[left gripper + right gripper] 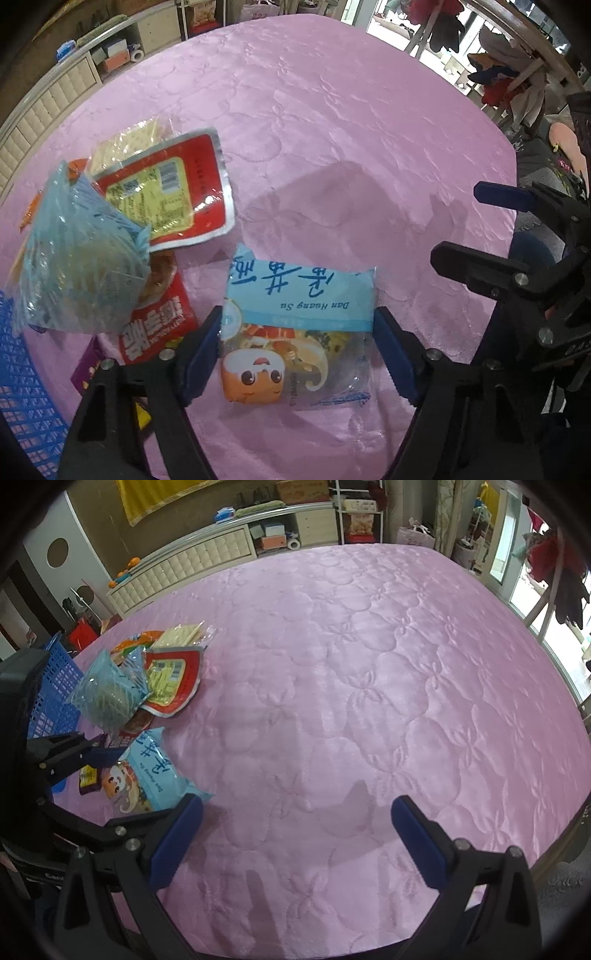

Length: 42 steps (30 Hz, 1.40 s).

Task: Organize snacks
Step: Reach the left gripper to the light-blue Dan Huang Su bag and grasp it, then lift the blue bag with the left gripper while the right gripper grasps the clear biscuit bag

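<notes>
A light-blue snack packet (295, 325) with a cartoon face lies on the pink quilt between the open jaws of my left gripper (297, 354); the pads stand at its two sides, contact unclear. It also shows in the right wrist view (155, 779). A pile of snacks lies to its left: a red packet with a yellow label (173, 188), a clear blue bag (77, 258), a red packet (155, 325). My right gripper (297, 834) is open and empty over bare quilt, and it shows at the right in the left wrist view (469, 225).
A blue plastic basket (55, 690) stands left of the pile, also seen in the left wrist view (22, 398). The pink quilt (369, 664) stretches far to the right and back. A white cabinet (192, 561) stands behind; a clothes rack (517, 74) stands at the far right.
</notes>
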Tool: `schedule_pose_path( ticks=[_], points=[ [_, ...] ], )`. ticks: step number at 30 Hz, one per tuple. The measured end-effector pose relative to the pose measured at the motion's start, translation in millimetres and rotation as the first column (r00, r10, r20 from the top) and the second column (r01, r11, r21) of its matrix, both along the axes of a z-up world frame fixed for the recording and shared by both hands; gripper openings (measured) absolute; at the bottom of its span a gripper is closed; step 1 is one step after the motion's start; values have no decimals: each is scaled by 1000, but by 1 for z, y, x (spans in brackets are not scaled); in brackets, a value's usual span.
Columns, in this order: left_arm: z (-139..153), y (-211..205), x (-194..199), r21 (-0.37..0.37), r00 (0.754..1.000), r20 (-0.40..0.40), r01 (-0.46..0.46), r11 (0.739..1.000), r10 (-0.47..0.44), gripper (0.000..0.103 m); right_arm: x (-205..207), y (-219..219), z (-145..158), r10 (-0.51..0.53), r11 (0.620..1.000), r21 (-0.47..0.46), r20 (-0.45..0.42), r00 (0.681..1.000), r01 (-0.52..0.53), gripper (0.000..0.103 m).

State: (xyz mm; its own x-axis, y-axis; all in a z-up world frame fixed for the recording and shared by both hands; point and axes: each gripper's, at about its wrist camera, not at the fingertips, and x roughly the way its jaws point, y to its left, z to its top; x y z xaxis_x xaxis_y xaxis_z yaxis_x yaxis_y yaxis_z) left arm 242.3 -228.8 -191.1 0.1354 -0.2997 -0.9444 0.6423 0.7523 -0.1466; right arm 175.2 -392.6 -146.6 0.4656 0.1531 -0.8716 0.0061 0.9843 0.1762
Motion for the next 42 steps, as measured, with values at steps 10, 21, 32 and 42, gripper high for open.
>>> schedule_pose_path(
  ticks=[10, 21, 32, 42],
  points=[
    [4, 1, -10, 20, 994, 79, -83, 996, 82, 64, -1, 9, 8, 39, 999, -36, 10, 999, -38, 103],
    [86, 88, -26, -96, 858, 338, -376, 921, 386, 64, 24, 65, 43, 249, 968, -25, 137, 959, -248, 103],
    [102, 129, -24, -116, 700, 464, -559, 821, 543, 64, 54, 131, 31, 414, 906, 5, 194, 889, -423, 97],
    [102, 136, -26, -83, 656, 519, -600, 796, 548, 64, 75, 179, 0, 430, 903, -83, 230, 873, -422, 97]
  ],
)
